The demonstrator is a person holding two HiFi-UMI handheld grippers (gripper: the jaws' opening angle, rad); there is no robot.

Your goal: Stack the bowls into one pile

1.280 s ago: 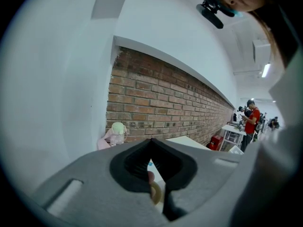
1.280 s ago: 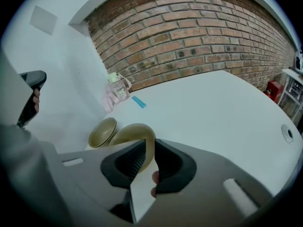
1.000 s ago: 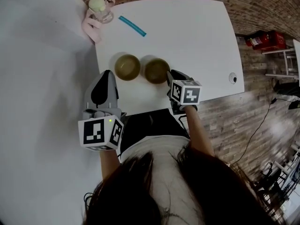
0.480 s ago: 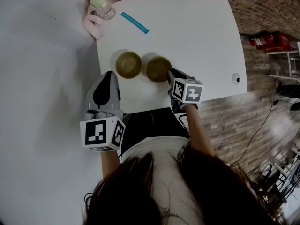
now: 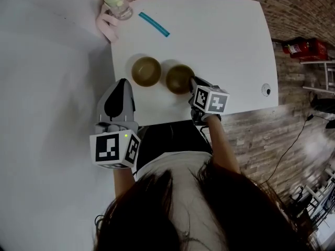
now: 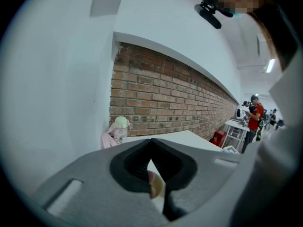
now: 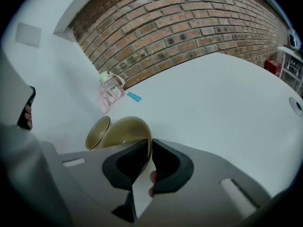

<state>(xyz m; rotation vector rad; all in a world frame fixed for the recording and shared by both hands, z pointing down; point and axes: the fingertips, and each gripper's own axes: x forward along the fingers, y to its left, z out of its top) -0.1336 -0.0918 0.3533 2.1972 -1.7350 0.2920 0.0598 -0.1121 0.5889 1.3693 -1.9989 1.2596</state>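
Note:
Two olive-brown bowls stand side by side near the front edge of the white table [image 5: 225, 41]. The left bowl [image 5: 146, 71] [image 7: 96, 131] sits flat. On its right, the second bowl [image 5: 179, 78] [image 7: 127, 130] looks tipped up, and my right gripper [image 5: 192, 83] [image 7: 150, 146] is shut on its near rim. My left gripper [image 5: 123, 81] [image 6: 150, 142] hovers at the table's front left corner, short of the left bowl, jaws shut with nothing between them.
A clear bottle with a pale green lid and pink strap [image 5: 116, 4] [image 7: 110, 84] stands at the far left corner, with a blue stick [image 5: 154, 24] beside it. A round port [image 5: 266, 90] sits near the right edge. A white wall runs along the left. Red canisters [image 5: 306, 48] lie on the floor.
My right gripper has closed in on the right bowl's near rim, and that bowl now looks tipped. The left gripper has stayed where it was.

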